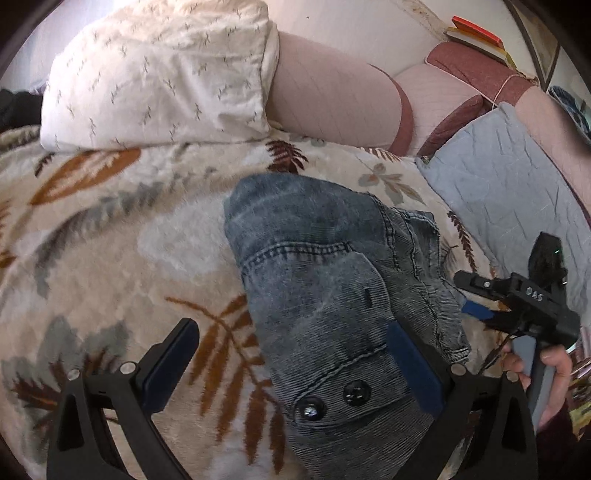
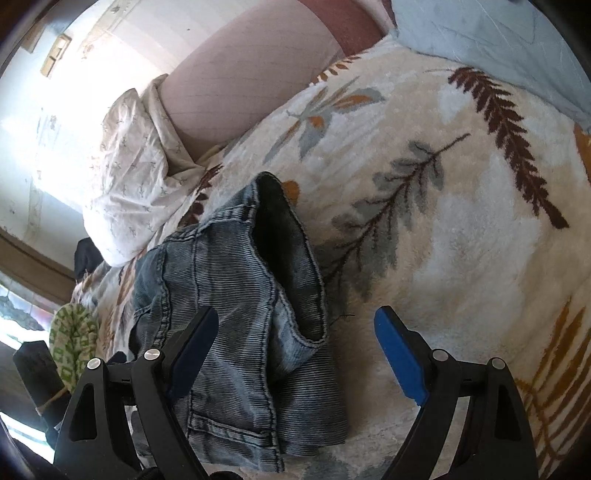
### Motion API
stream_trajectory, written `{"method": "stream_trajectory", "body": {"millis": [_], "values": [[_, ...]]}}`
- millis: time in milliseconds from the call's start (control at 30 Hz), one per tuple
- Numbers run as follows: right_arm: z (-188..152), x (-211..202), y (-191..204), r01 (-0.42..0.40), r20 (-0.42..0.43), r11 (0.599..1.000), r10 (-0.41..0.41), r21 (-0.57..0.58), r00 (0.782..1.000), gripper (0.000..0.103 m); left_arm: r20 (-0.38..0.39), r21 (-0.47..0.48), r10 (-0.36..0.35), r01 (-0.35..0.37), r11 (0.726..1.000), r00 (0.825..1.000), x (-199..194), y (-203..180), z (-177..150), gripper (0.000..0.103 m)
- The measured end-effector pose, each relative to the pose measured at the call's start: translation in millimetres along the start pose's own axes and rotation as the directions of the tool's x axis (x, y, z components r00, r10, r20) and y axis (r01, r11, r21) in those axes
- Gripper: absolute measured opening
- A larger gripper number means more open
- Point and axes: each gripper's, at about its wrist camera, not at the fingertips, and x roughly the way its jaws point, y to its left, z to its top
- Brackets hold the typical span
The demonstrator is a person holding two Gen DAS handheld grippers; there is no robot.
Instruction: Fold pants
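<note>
Currently both tools are hovering with fingers apart, gripping nothing: the left tool (image 1: 291,369) straddling the buttoned waistband, the right tool (image 2: 295,354) over the bundle's edge. The denim pants (image 1: 332,288) are lying bunched on the leaf-patterned blanket (image 1: 110,240), needing flattening before creasing.

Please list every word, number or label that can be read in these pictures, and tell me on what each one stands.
"DAS", as far as it can be read: small pale letters on the black body of the right gripper, seen in the left wrist view.
Books in the far corner: any print is too small to read.
Pants: the button markings are blurred.
</note>
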Motion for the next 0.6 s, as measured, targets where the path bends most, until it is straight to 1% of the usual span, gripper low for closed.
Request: {"method": "stream_trajectory", "body": {"millis": [100,167,233,333,433,467,533,567,600], "values": [[-0.3,6.3,-3.1,-0.018,-0.015,1.0,0.018,0.021,1.0,0.087,-0.025,-0.023,-0.059,0.059,0.998,0.998,7.2,-2.6,-2.2,0.103],[-1.0,6.8,-0.9,-0.03,-0.013,0.999,0.03,0.012,0.999,0.089,-0.048,-0.025,-0.088,0.087,0.996,0.995,12.8,-6.1,-5.6,0.103],[-2.0,8.8,0.1,-0.058,-0.027,0.998,0.059,0.013,0.998,0.089,-0.075,-0.013,-0.098,0.097,0.995,0.992,19.3,-10.6,-9.7,0.103],[-3.4,14.3,2.5,-0.098,-0.042,0.995,0.099,0.017,0.994,0.089,-0.08,-0.002,-0.113,0.113,0.994,0.99,23.6,-13.7,-12.7,0.103],[-5.3,21.1,7.3,-0.131,-0.061,0.991,0.131,0.011,0.989,0.088,-0.083,-0.013,-0.129,0.129,0.992,0.988,24.1,-12.2,-12.6,0.102],[-6.3,22.8,9.7,-0.135,-0.066,0.991,0.134,0.002,0.989,0.087,-0.082,-0.016,-0.133,0.132,0.991,0.988,24.0,-12.0,-12.7,0.1],[-8.8,26.7,13.9,-0.168,-0.088,0.986,0.168,0.0,0.982,0.084,-0.084,-0.014,-0.141,0.14,0.99,0.986,24.9,-10.8,-12.7,0.092],[-8.7,27.7,14.6,-0.174,-0.09,0.985,0.173,-0.001,0.981,0.081,-0.082,-0.01,-0.135,0.135,0.991,0.987,24.6,-11.2,-12.9,0.091],[-9.4,27.1,15.8,-0.17,-0.088,0.985,0.169,-0.007,0.982,0.079,-0.078,-0.006,-0.135,0.135,0.991,0.988,23.1,-11.9,-13.1,0.088]]}}
